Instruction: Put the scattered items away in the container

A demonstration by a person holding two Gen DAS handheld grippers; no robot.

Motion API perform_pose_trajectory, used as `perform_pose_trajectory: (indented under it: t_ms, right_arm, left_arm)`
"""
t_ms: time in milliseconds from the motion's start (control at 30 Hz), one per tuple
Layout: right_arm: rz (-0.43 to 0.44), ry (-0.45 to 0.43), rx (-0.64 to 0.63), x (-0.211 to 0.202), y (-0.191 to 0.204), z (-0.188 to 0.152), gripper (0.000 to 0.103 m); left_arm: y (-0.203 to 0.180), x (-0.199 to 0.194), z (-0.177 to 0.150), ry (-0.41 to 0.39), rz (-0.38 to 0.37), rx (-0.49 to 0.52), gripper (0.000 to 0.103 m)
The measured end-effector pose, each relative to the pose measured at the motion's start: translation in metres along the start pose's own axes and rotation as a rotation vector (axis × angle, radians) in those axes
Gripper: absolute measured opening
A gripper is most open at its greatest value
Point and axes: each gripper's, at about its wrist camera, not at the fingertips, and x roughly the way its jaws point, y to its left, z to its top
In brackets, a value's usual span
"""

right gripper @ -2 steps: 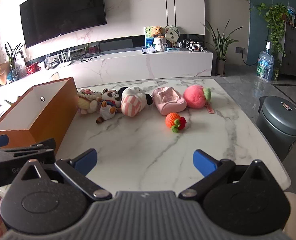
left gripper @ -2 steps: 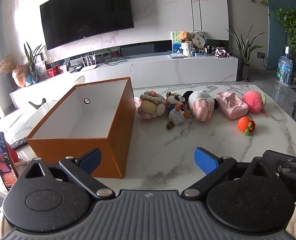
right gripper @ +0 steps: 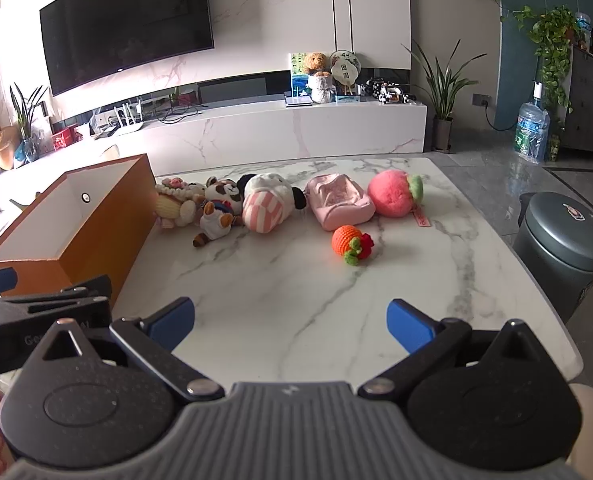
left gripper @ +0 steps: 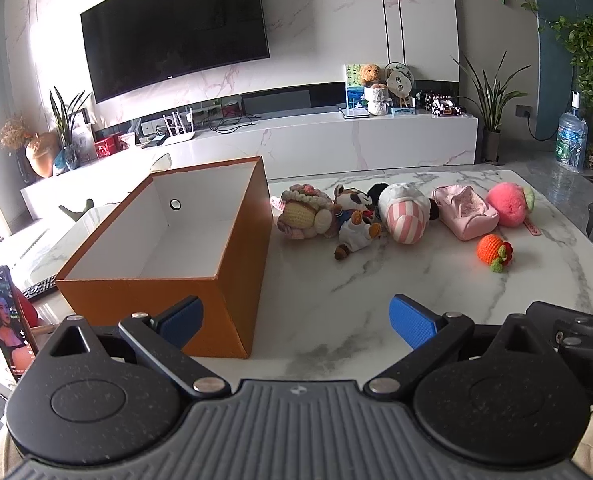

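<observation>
The left gripper (left gripper: pixel 296 316) and right gripper (right gripper: pixel 290 318) both have their blue fingers wide apart, holding nothing. The soft toys lie in a row far ahead of them on the marble table (right gripper: pixel 296 280). A knitted orange fruit (right gripper: pixel 350 244) sits nearest. The orange box (left gripper: pixel 232 272), white inside, stands just beside the left fingers.

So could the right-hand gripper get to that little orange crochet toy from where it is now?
Probably yes. The right gripper is open and holds nothing, and only bare marble table lies between it and the orange crochet toy, which sits apart from the other toys.
</observation>
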Motion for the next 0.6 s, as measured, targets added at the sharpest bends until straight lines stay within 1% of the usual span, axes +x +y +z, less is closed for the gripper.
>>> perform_pose_trajectory:
  t_ms: [467,600]
  right_arm:
    - [0.000,-0.001,-0.002,0.0038,0.0032,-0.0028,0.103]
    - [0.006,0.009,-0.005,0.0024,0.0002,-0.0001,0.103]
  left_arm:
    - [-0.0008,0.0016,0.0023,0.009,0.002,-0.028,0.103]
    - [-0.0008,0.0018,0.0031,0.020,-0.010,-0.030,0.103]
